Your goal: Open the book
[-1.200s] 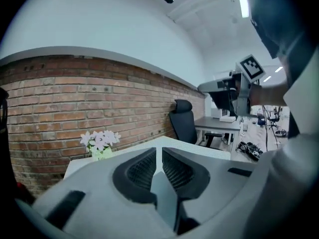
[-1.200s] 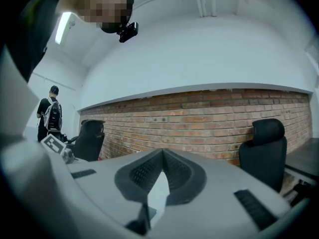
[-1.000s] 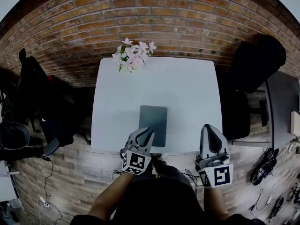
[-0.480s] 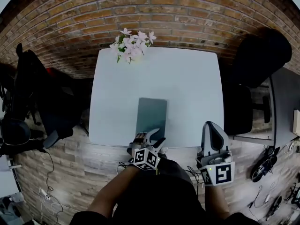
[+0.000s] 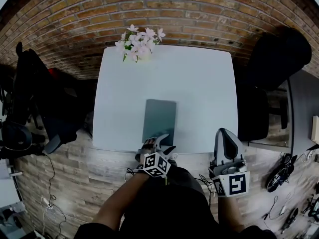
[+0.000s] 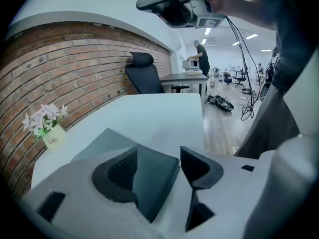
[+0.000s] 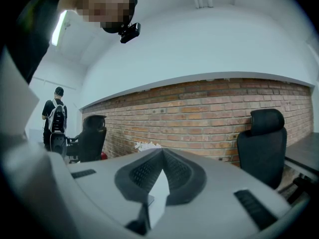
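A closed grey-green book point(image 5: 159, 118) lies flat on the white table point(image 5: 199, 83), close to the near edge. My left gripper point(image 5: 165, 142) is at the book's near end and its jaws have just been opening. In the left gripper view the book's near corner point(image 6: 154, 180) sits between the spread jaws of this gripper point(image 6: 158, 153), with a gap on the right side. My right gripper point(image 5: 227, 136) hovers off the table's near right corner, away from the book. In its own view the right gripper point(image 7: 162, 153) has its jaws together at the tips with nothing held.
A small pot of pink and white flowers point(image 5: 139, 41) stands at the table's far left edge, against the brick wall. A black office chair point(image 5: 274, 59) is to the right of the table, and dark chairs and bags point(image 5: 30, 93) to the left. Cables lie on the wooden floor.
My left gripper has dropped to the book's near end and gone from shut to wide open. The right gripper has hardly moved.
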### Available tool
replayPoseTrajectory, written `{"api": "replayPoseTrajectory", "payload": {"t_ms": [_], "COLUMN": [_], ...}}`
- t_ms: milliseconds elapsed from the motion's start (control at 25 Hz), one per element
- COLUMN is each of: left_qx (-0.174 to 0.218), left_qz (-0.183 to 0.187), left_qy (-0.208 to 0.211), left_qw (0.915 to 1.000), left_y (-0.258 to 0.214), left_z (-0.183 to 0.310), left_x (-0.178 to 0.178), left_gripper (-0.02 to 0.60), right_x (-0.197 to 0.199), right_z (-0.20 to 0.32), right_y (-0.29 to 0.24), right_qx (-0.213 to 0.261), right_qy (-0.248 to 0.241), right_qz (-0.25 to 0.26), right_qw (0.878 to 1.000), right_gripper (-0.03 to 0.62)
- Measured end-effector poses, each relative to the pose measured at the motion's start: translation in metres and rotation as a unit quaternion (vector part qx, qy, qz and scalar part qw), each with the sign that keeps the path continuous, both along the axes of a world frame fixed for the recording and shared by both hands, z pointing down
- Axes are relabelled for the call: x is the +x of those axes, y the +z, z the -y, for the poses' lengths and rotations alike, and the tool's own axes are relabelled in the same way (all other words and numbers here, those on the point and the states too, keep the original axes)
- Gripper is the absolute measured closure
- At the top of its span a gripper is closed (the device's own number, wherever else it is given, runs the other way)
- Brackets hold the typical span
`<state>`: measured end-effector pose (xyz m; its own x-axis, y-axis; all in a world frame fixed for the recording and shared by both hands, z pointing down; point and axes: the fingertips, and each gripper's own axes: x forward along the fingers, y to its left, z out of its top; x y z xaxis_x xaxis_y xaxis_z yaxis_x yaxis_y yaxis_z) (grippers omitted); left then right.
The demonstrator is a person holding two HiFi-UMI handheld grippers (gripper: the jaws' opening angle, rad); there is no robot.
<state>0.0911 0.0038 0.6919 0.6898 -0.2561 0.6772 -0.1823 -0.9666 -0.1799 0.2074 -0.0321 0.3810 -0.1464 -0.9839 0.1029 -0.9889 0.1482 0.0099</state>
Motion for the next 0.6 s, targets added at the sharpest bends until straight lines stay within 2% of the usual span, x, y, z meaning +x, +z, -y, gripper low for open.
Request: {"api": "replayPoseTrajectory", "payload": {"t_ms": [240,480,560,600], "left_qx": [-0.007,-0.023,-0.035,-0.04], "left_qz": [0.03,0.013,0.004,0.0], "left_qy": [0.006,-0.004,-0.002,0.001], "left_qw": [0.9995,0.9996,0.9994,0.9992], "left_y": [0.023,0.025,0.024,0.022], "left_z": [-0.001,0.001,0.0,0.0], "left_x": [-0.004,-0.006,-0.006,-0.006], "left_gripper": [0.318,0.321,0.333,0.365], "right_x": [0.003,0.005,0.004,0.004], "right_z": [-0.009,-0.02,-0.024,-0.025], "right_y": [-0.001,-0.003,-0.003,-0.004], "right_qx": [0.0,0.001,0.001,0.002], "right_qy": [0.002,0.005,0.006,0.007], "right_qz": [-0.004,-0.011,-0.012,-0.013], "right_qw": [1.0,1.0,1.0,1.0], "right_gripper": [0.582,0.582,0.582,0.582]}}
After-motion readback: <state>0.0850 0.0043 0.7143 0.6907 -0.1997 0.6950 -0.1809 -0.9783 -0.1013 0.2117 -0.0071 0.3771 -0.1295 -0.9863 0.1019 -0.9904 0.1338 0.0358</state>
